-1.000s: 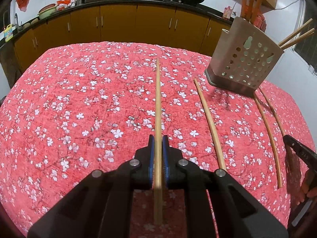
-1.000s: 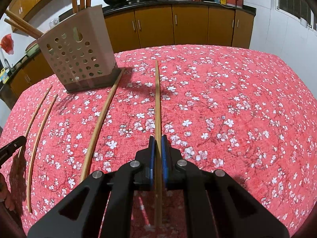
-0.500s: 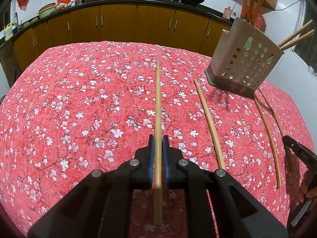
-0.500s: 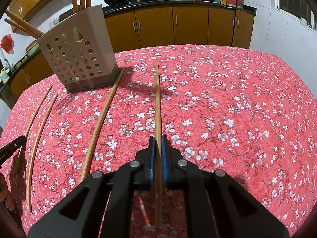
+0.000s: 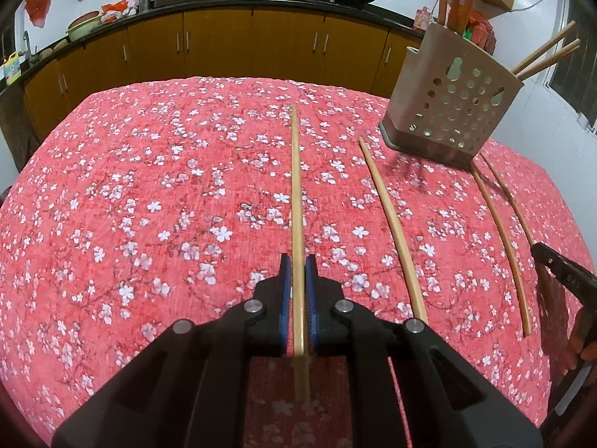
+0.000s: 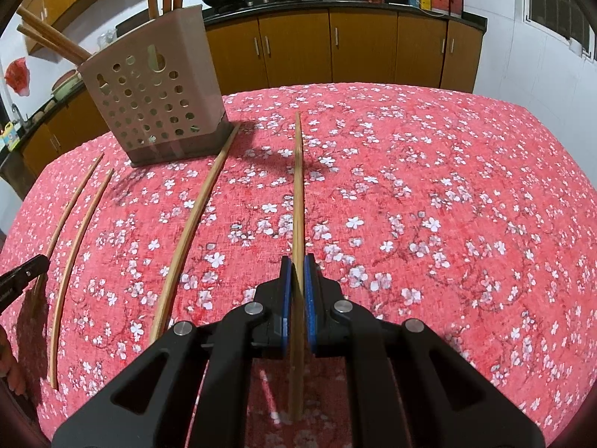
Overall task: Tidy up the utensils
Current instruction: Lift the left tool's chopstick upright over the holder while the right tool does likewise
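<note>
My left gripper [image 5: 297, 261] is shut on a long wooden chopstick [image 5: 296, 186] that points forward over the red floral tablecloth. My right gripper [image 6: 297, 261] is shut on another chopstick [image 6: 298, 186], likewise pointing forward. A beige perforated utensil holder [image 5: 451, 112] with several chopsticks standing in it sits at the far right in the left wrist view; it also shows at the far left in the right wrist view [image 6: 156, 100]. Three loose chopsticks lie on the cloth: one [image 5: 391, 224] near the holder, two thinner ones [image 5: 500, 235] further right.
The table [image 5: 130, 205] is covered by the red flowered cloth. Orange kitchen cabinets [image 5: 224, 44] with a dark counter, woks and bottles run behind it. The other gripper's black tip [image 5: 559, 272] shows at the right edge.
Both grippers stay shut on their chopsticks; the views have barely shifted, with the right wrist slightly closer to the holder.
</note>
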`<state>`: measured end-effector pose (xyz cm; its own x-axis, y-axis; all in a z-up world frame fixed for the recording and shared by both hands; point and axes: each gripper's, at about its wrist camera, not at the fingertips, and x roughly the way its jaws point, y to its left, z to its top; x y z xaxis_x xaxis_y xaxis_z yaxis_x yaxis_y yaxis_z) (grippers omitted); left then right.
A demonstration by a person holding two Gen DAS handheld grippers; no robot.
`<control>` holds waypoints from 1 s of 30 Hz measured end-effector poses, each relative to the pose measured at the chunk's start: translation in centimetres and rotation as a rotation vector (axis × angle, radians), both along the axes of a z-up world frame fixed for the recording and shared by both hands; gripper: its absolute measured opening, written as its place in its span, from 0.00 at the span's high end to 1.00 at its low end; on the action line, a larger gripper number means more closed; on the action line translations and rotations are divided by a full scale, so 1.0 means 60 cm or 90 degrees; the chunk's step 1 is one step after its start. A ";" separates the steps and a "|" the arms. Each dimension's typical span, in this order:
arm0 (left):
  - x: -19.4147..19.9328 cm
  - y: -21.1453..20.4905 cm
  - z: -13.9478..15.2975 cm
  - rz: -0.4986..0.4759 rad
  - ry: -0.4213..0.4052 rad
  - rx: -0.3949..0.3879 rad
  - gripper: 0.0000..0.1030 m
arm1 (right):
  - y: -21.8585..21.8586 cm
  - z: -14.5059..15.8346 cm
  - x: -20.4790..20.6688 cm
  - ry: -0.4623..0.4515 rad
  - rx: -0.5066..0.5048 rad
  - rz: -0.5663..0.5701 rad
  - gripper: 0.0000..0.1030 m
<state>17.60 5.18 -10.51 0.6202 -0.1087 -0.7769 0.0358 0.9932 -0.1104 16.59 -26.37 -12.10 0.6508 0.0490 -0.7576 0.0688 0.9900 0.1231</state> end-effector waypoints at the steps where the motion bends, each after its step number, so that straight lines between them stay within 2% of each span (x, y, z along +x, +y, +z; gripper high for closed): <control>1: 0.002 -0.002 0.001 -0.001 0.005 0.001 0.91 | -0.001 0.002 -0.001 0.001 0.005 -0.001 0.93; 4: 0.007 0.004 0.006 0.000 0.021 -0.007 0.92 | -0.008 0.024 -0.009 -0.024 0.013 -0.005 0.93; 9: 0.002 0.009 0.039 -0.002 -0.001 -0.009 0.92 | -0.020 0.070 -0.021 -0.071 0.016 -0.011 0.93; 22: -0.016 0.021 0.173 -0.005 -0.130 -0.007 0.92 | -0.032 0.169 -0.040 -0.184 0.011 -0.022 0.93; 30: -0.032 0.015 0.243 -0.015 -0.202 -0.022 0.92 | -0.033 0.198 -0.047 -0.220 0.009 -0.021 0.93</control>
<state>15.67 6.11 4.08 0.8284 -0.1486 -0.5400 0.0962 0.9876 -0.1241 13.77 -28.33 -0.25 0.8703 0.0330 -0.4913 0.0522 0.9859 0.1587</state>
